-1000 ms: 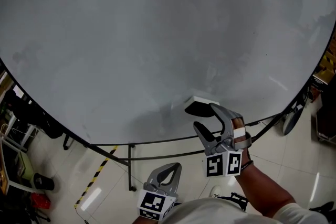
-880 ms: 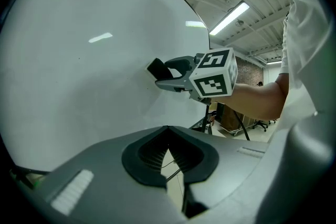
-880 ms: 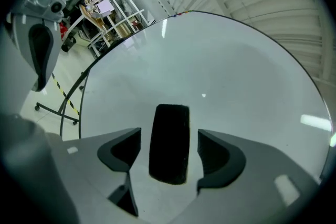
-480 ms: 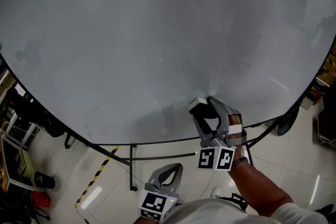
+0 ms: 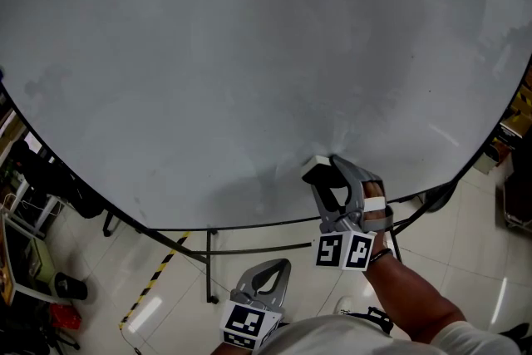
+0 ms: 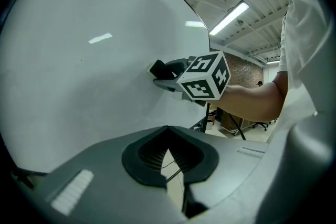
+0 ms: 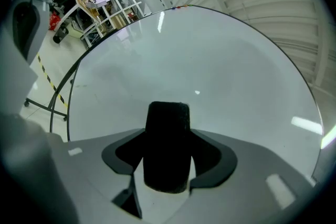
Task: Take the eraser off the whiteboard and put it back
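Note:
A black eraser (image 5: 313,173) with a white back sticks to the whiteboard (image 5: 208,54) near its lower edge. My right gripper (image 5: 323,175) points at the board with its jaws around the eraser. In the right gripper view the eraser (image 7: 167,113) fills the gap of the right gripper (image 7: 168,132); the jaws are closing and the pads meet its two sides. From the left gripper view I see the eraser (image 6: 159,67) against the board, in front of the right gripper's marker cube (image 6: 203,76). My left gripper (image 5: 268,268) hangs low by my body, away from the board, shut and empty (image 6: 169,128).
Below the board run its black stand bars (image 5: 249,248). Yellow-black tape (image 5: 154,278) marks the floor at lower left. Shelving and clutter (image 7: 105,2) stand beyond the board's left end. A dark stand (image 5: 453,191) is at the right.
The right gripper moved up and left to the board and brought its jaws around the eraser, then narrowed them onto it. The left gripper stayed still.

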`<state>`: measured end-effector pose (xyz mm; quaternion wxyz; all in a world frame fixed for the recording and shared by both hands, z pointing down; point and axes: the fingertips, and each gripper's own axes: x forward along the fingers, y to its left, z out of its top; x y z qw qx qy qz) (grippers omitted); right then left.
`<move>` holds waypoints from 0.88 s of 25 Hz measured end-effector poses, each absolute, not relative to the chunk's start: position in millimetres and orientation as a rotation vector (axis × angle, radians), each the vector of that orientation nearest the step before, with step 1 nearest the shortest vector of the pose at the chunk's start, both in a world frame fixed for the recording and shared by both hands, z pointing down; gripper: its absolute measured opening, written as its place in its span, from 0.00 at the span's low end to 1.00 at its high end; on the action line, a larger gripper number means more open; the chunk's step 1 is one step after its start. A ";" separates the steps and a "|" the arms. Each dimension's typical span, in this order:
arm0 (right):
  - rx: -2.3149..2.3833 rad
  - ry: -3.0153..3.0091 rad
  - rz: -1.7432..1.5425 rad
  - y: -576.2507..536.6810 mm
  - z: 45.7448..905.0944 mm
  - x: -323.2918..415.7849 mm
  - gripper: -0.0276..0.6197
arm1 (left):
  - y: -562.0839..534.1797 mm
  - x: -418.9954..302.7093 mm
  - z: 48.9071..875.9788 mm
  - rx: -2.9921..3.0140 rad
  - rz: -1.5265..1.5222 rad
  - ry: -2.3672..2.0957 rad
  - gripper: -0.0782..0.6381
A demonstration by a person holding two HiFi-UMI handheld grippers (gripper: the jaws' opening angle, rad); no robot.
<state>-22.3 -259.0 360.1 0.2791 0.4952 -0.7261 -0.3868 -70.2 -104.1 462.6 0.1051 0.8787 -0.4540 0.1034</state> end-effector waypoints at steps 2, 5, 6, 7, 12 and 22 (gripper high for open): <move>1.321 -1.958 -1.040 -254.7 357.7 -21.7 0.43 | -103.9 -70.5 461.6 2.593 0.307 -1.339 0.13; 1.292 -2.001 -1.033 -241.6 358.1 -22.9 0.43 | -102.8 -71.3 463.7 2.594 0.310 -1.344 0.13; 1.282 -2.038 -1.007 -236.5 358.5 -23.4 0.43 | -102.7 -71.8 463.8 2.594 0.312 -1.347 0.13; 1.273 -2.099 -0.955 -231.6 358.8 -23.6 0.43 | -102.9 -71.7 463.1 2.594 0.310 -1.346 0.13; 1.170 -2.676 -0.444 -208.2 350.1 -24.4 0.43 | -108.3 -72.6 459.3 2.599 0.309 -1.366 0.13; 1.021 -3.001 0.225 -177.9 353.5 -3.4 0.43 | -107.9 -64.6 445.9 2.636 0.284 -1.353 0.13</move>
